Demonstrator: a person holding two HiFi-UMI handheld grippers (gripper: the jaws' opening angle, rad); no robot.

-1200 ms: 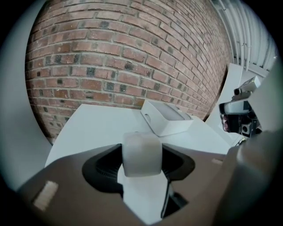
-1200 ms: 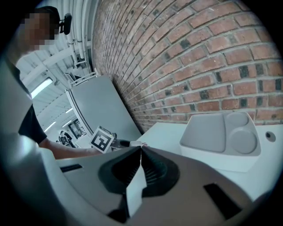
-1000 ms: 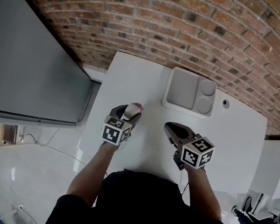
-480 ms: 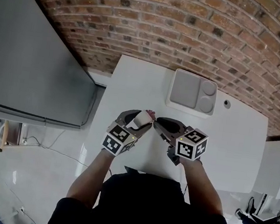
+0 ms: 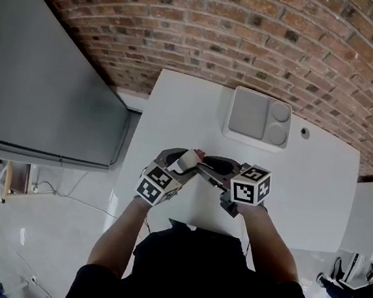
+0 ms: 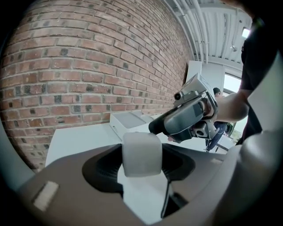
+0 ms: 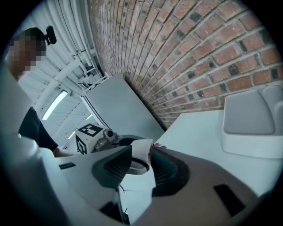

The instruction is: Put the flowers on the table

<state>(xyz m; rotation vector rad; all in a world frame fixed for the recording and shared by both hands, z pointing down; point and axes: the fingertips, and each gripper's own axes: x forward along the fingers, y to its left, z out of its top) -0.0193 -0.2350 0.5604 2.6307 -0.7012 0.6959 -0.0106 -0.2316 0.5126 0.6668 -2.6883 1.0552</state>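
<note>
The flowers [image 5: 191, 158] are a small bundle in white wrapping with a pink tip, held above the white table [image 5: 179, 102]. My left gripper [image 5: 182, 163] is shut on the wrapping [image 6: 141, 152]. My right gripper [image 5: 206, 167] has come in from the right, tip to tip with the left one. Its jaws are opening, and the wrapping's white edge [image 7: 141, 152] stands between them with a gap on the left side. A bit of pink flower [image 7: 155, 146] shows past the right jaw. The left gripper view shows the right gripper's body [image 6: 185, 117] close ahead.
A white tray [image 5: 258, 117] with one square and two round wells sits at the table's far edge by the brick wall [image 5: 257, 38]. A grey panel [image 5: 37, 82] stands to the left. A small round fitting [image 5: 304, 132] is on the table right of the tray.
The two grippers have come together over the table's near part. The right gripper swung left to the flowers in the left gripper.
</note>
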